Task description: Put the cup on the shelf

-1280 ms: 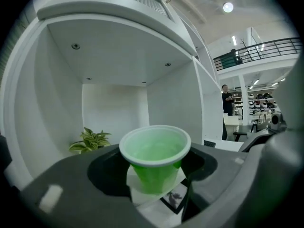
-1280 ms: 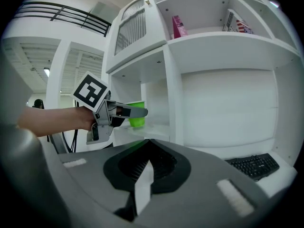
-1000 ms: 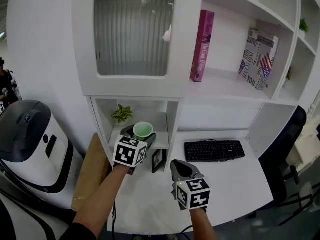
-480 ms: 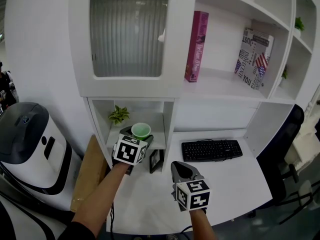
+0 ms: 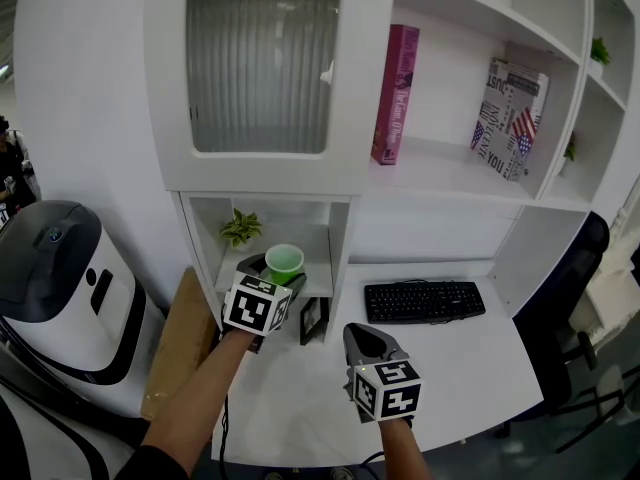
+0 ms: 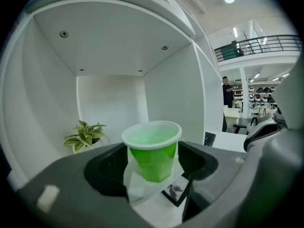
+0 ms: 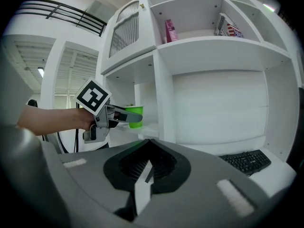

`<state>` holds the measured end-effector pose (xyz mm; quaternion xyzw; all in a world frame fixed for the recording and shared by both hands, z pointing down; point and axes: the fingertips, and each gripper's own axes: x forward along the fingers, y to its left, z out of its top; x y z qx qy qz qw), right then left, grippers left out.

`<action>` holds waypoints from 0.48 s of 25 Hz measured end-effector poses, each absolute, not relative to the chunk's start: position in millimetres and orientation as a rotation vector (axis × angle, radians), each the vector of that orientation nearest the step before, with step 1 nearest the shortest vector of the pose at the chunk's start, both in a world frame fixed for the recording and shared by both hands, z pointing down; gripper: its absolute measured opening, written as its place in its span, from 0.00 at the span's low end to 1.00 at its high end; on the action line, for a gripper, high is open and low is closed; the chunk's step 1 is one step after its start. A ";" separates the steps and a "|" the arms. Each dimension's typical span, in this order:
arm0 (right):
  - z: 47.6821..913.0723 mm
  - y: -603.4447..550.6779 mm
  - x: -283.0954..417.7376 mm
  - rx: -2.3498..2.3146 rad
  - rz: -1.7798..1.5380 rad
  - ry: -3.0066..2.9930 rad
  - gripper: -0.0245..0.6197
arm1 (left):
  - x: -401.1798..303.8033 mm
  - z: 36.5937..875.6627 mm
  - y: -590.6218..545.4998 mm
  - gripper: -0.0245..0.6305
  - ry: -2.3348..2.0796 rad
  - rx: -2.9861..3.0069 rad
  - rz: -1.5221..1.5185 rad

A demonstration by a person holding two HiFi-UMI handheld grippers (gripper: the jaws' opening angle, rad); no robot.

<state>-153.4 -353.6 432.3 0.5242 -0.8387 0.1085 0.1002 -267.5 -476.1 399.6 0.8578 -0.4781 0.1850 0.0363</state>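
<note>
Between left claw (image 6: 153, 169) jaws, upright green cup (image 6: 152, 148).

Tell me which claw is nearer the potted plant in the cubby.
Left. The left claw, holding the green cup, is at the mouth of the cubby, just in front of the plant; the right claw hangs shut, lower, over the desk.

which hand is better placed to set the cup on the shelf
Left: the left claw holds the cup at the shelf, by the plant. The right claw is shut, empty, over the desk.
</note>
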 end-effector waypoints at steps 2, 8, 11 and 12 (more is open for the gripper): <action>429.6 -353.5 -154.1 1.544 0.316 -2.484 0.07 | -269.8 400.3 -469.8 0.54 -1.462 2.626 0.553; 415.9 -358.2 -151.5 1.535 0.290 -2.505 0.07 | -274.6 398.4 -450.7 0.54 -1.480 2.615 0.502; 408.3 -361.1 -149.5 1.523 0.269 -2.520 0.07 | -280.2 394.3 -440.9 0.54 -1.514 2.605 0.462; 406.0 -362.2 -148.8 1.519 0.261 -2.526 0.08 | -281.4 393.3 -437.2 0.54 -1.520 2.604 0.450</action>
